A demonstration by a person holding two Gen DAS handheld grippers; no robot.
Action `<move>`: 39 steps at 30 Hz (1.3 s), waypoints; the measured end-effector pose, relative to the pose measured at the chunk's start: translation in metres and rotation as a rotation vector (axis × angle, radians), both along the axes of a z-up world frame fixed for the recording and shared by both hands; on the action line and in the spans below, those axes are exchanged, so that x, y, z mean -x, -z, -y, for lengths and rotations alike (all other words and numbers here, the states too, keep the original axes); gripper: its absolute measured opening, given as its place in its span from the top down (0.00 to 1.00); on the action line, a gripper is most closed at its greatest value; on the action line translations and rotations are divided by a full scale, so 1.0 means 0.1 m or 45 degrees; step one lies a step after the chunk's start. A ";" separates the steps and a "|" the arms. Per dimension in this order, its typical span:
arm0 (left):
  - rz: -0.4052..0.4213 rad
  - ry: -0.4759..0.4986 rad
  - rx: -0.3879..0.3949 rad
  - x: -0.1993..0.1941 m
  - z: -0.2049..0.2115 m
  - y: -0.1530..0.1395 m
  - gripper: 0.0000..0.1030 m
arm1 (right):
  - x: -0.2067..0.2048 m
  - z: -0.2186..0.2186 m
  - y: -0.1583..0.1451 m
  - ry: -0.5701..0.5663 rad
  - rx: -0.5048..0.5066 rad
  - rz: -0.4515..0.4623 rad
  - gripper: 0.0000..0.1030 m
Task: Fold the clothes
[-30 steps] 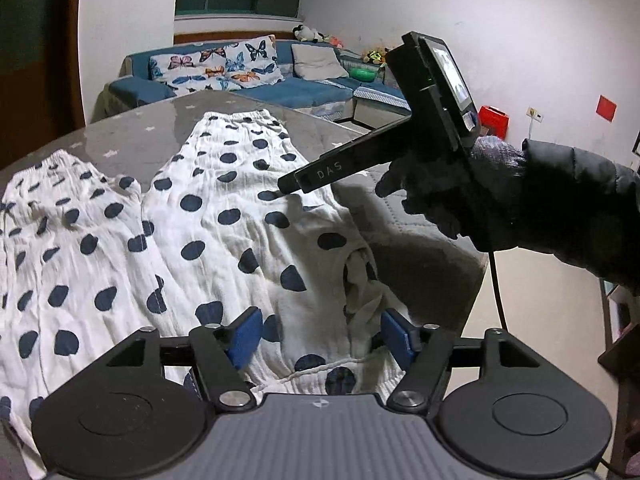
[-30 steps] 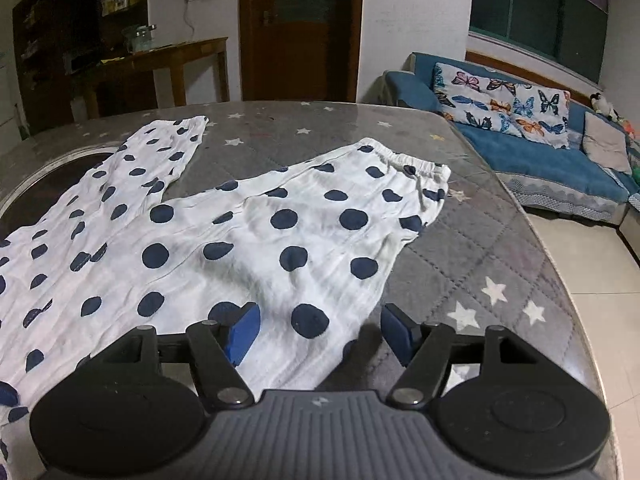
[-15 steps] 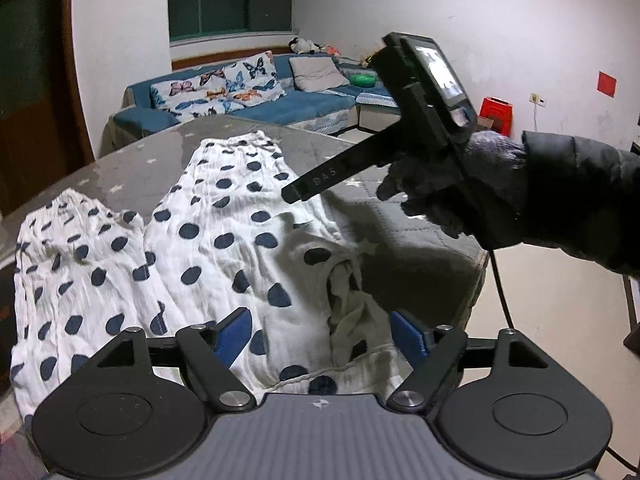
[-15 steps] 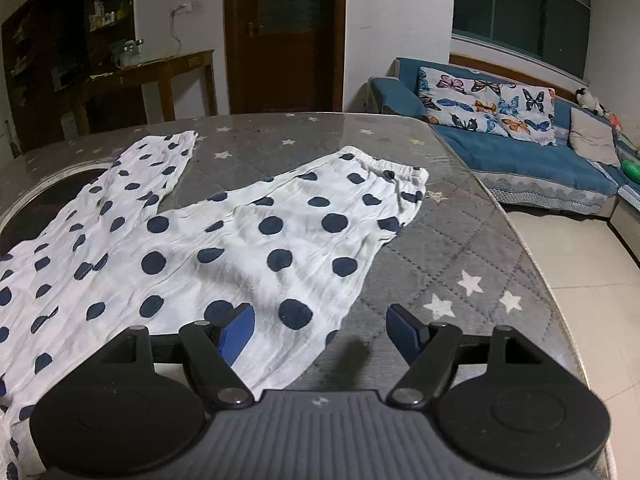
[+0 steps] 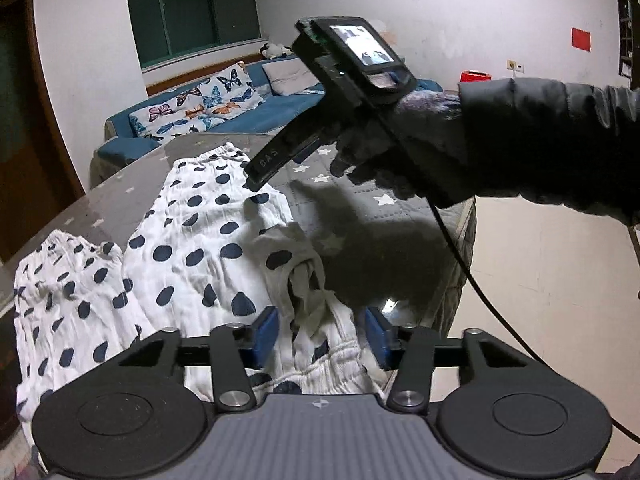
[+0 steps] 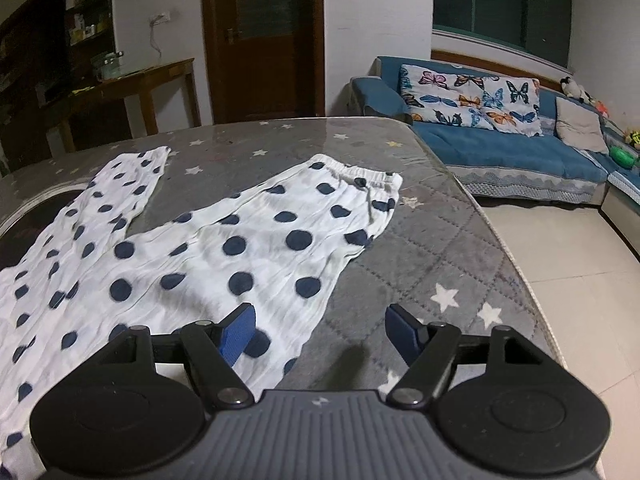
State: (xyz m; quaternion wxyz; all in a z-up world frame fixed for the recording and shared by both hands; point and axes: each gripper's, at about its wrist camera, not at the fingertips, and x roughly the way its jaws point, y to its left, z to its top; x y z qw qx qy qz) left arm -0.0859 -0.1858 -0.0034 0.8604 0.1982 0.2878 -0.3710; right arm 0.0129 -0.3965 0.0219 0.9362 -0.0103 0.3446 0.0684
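Left gripper (image 5: 320, 330) jaws closing around bunched waistband of polka-dot trousers (image 5: 192, 248), narrower than before; right gripper (image 6: 320, 330) jaws wide, empty.

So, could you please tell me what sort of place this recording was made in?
Most likely a home living room: a blue sofa with butterfly cushions, a wooden door, and polka-dot trousers spread on a star-patterned table.

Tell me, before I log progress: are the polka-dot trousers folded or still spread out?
Spread out: the polka-dot trousers lie flat with both legs apart on the table; only the waistband is bunched.
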 end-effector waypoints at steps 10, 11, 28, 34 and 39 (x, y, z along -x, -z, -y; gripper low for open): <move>-0.084 0.014 -0.043 -0.11 0.10 0.16 0.83 | -0.28 0.13 0.02 0.068 -0.057 -0.020 0.34; -0.085 0.010 -0.039 -0.12 0.09 0.16 0.86 | -0.32 0.14 0.03 0.078 -0.063 -0.026 0.34; -0.314 -0.196 0.359 -0.61 -0.61 -0.20 0.90 | -0.97 0.14 0.16 0.156 -0.049 -0.066 0.45; -0.324 -0.257 0.397 -0.71 -0.79 -0.24 0.91 | -1.14 0.11 0.17 0.158 -0.046 -0.061 0.52; -0.342 -0.258 0.409 -0.72 -0.84 -0.26 0.91 | -1.28 0.15 0.15 0.188 -0.055 -0.045 0.53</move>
